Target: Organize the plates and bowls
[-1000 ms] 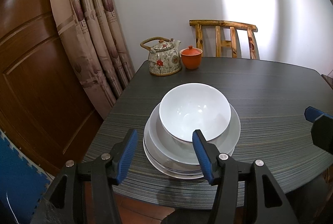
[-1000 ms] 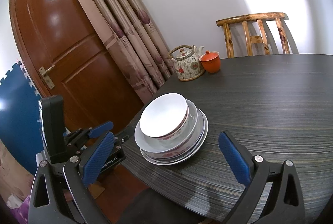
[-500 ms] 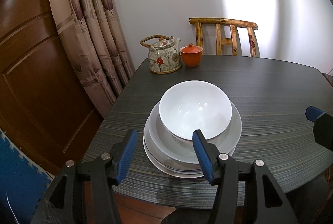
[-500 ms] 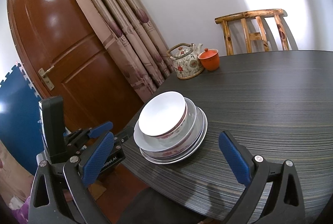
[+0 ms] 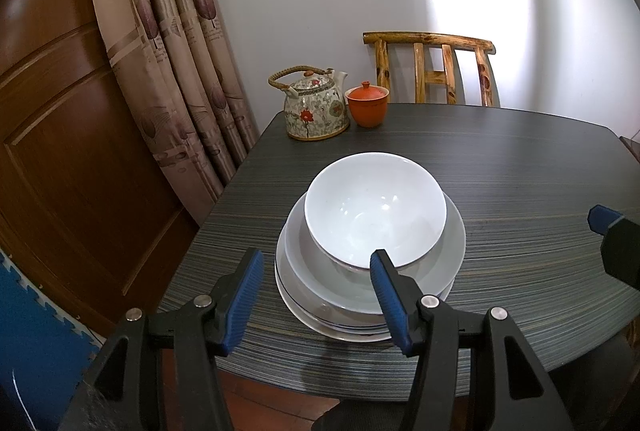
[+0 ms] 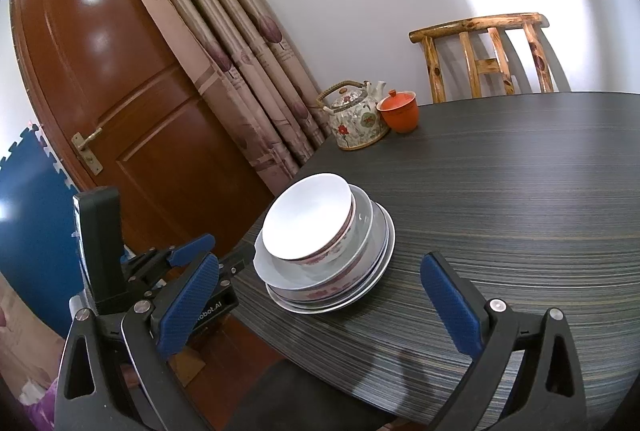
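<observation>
A white bowl [image 5: 374, 207] sits on top of a stack of plates [image 5: 452, 255] near the front left corner of the dark table [image 5: 520, 171]. The stack also shows in the right wrist view [image 6: 380, 255], with the white bowl [image 6: 306, 219] tilted on a pink-patterned bowl. My left gripper [image 5: 316, 295] is open and empty, just in front of the stack, above the table edge. My right gripper [image 6: 320, 303] is open and empty, in front of and to the right of the stack. The left gripper [image 6: 192, 251] shows at the left of the right wrist view.
A floral teapot [image 5: 314, 107] and an orange lidded cup [image 5: 367, 103] stand at the table's far left corner. A wooden chair [image 5: 432, 71] is behind the table. Curtains [image 5: 172, 43] and a brown door [image 6: 120, 91] are to the left.
Both grippers have drawn back and risen slightly, so the stack sits a little farther off. Both stay open. The bowl and plates have not moved.
</observation>
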`<move>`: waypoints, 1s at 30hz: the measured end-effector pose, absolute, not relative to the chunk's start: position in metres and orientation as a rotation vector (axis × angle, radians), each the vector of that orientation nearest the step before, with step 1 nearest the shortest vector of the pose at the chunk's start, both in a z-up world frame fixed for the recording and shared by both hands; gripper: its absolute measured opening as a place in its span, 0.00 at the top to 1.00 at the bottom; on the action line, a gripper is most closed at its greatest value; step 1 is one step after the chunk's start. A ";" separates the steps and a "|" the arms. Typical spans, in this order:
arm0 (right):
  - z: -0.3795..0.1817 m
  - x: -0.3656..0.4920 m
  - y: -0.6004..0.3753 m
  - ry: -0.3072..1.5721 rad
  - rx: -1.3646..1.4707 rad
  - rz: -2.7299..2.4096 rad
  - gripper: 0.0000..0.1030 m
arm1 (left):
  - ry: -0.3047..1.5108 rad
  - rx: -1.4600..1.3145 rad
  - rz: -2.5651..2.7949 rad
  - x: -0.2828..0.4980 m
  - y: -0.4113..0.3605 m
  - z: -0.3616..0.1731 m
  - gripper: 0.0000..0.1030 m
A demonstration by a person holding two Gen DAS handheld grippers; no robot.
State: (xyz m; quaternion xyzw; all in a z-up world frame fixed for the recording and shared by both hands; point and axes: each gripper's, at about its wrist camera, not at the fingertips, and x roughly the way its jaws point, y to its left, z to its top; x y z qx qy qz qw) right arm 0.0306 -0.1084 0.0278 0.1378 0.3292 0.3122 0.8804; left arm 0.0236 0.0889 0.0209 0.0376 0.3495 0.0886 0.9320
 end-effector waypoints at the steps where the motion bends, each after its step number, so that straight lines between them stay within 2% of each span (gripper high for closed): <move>1: 0.027 0.030 -0.108 0.688 0.287 0.650 0.02 | 0.716 0.077 0.179 0.025 0.089 0.021 0.45; 30: 0.018 0.033 -0.117 0.712 0.323 0.627 0.01 | 0.742 0.112 0.174 0.035 0.095 0.012 0.45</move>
